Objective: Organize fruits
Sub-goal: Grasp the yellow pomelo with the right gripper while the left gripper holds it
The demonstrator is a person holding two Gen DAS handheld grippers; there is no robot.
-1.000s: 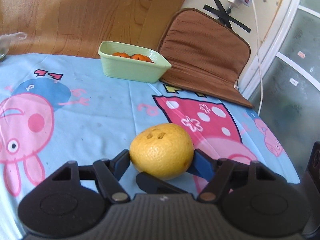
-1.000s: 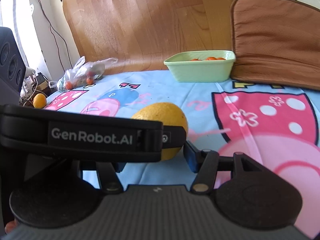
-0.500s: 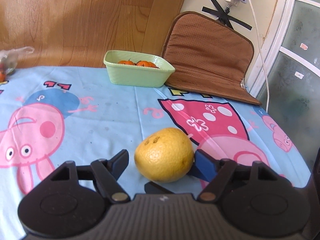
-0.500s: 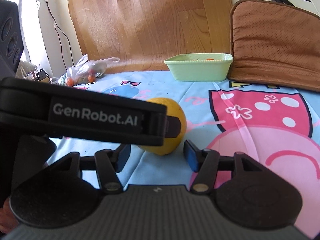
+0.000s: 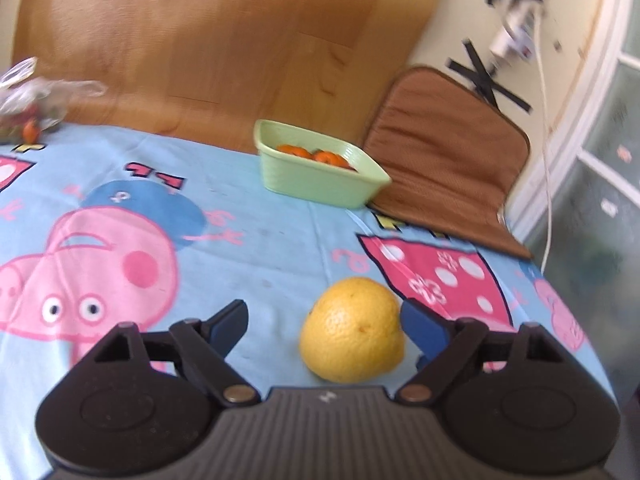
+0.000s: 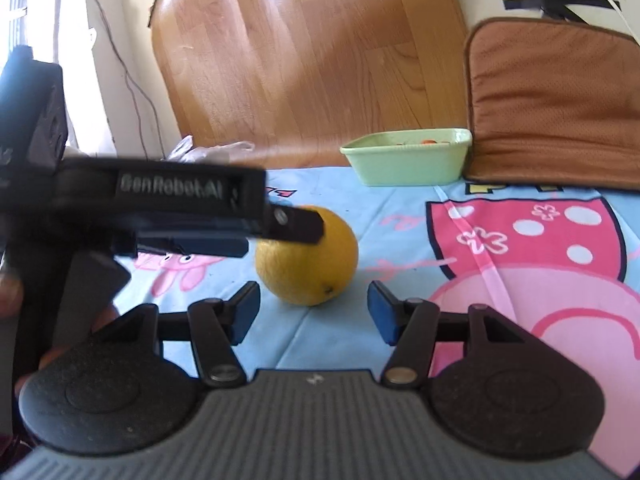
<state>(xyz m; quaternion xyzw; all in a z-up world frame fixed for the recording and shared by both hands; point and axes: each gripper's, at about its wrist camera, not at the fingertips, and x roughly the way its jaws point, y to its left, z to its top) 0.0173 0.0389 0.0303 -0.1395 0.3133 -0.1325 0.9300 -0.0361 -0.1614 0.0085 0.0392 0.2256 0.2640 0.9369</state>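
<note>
White "GenRobot.AI" lettering, blurred, on the left claw (image 6: 280, 236) body.

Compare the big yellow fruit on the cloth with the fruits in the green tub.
The yellow fruit is far bigger than the orange fruits. It is yellow; they are orange-red. It lies alone on the bare cloth between the opening left claw's fingers; they sit together in the tub at the far edge. Both look like round citrus.

A home: cartoon-pig tablecloth (image 5: 260, 240), brown seat cushion (image 5: 444, 160), green fruit basin (image 5: 320, 184).
</note>
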